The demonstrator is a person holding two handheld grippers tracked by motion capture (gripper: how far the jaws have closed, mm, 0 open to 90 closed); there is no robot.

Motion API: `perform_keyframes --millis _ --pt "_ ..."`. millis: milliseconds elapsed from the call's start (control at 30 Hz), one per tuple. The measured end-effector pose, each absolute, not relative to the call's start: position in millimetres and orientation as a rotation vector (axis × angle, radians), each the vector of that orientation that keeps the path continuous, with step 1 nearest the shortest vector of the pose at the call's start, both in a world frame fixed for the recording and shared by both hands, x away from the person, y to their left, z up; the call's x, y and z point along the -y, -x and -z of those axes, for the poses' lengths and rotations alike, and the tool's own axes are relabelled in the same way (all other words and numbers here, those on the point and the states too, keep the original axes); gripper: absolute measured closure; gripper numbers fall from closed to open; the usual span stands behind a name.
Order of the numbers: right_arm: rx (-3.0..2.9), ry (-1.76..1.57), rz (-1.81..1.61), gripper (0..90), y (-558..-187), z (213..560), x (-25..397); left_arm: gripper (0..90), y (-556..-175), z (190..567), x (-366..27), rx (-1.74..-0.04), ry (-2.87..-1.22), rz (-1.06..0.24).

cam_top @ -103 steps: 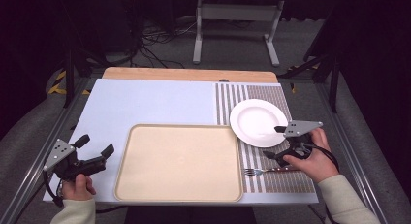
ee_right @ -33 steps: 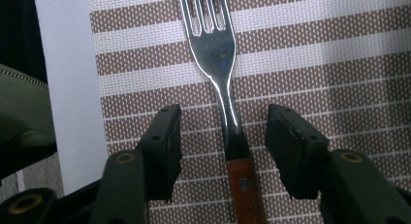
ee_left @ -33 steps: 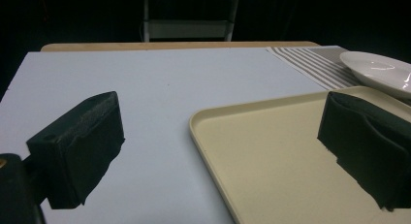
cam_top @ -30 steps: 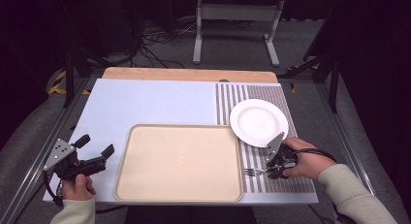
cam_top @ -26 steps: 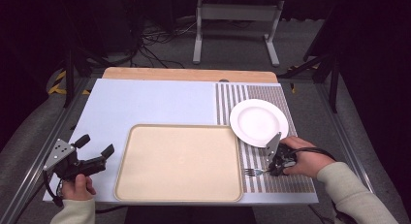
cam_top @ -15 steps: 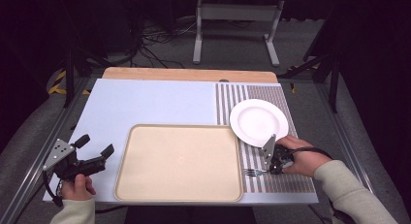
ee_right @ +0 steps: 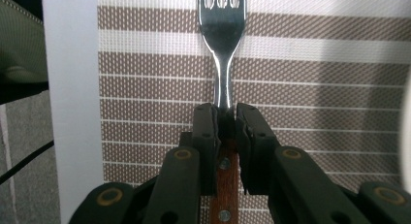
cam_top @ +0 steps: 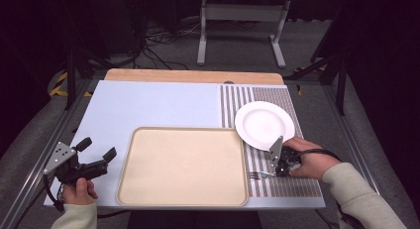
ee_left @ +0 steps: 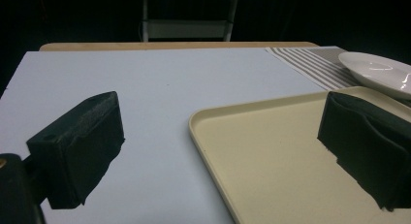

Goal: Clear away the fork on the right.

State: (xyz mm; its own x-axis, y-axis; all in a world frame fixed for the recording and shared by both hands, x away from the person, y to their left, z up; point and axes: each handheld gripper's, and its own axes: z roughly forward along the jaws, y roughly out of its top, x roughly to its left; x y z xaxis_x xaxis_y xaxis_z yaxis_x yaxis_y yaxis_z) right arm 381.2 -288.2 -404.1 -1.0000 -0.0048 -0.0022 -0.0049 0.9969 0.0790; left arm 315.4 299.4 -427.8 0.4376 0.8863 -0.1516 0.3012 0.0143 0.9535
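Note:
A fork [ee_right: 222,35] with a wooden handle and metal tines lies on the striped placemat [ee_right: 315,88]. My right gripper [ee_right: 225,115] is shut on the fork where the handle meets the neck. In the high view the right gripper [cam_top: 277,168] sits just below the white plate [cam_top: 264,124], and the fork's tines [cam_top: 257,176] point left toward the beige tray [cam_top: 143,140]. My left gripper [cam_top: 97,148] stands open beside the tray's left edge with nothing between its fingers. In the left gripper view the left gripper [ee_left: 218,146] straddles the tray's near corner [ee_left: 203,132].
The plate [ee_left: 378,73] rests on the placemat [cam_top: 277,97] at the right of the pale blue table cover [cam_top: 148,105]. A wooden strip [cam_top: 193,76] runs along the far edge. Metal rails border both table sides.
My right gripper has moved down and left from beside the plate to the fork and has shut on its handle. The left gripper has stayed in place.

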Motion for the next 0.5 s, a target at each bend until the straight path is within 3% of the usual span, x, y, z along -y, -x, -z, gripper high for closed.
perform_keyframes --millis 500 --pt "-3.056 -0.11 -0.269 78.5 -383.4 374.4 287.8 3.2 -315.2 427.5 -298.9 -1.083 -1.54 -0.636"
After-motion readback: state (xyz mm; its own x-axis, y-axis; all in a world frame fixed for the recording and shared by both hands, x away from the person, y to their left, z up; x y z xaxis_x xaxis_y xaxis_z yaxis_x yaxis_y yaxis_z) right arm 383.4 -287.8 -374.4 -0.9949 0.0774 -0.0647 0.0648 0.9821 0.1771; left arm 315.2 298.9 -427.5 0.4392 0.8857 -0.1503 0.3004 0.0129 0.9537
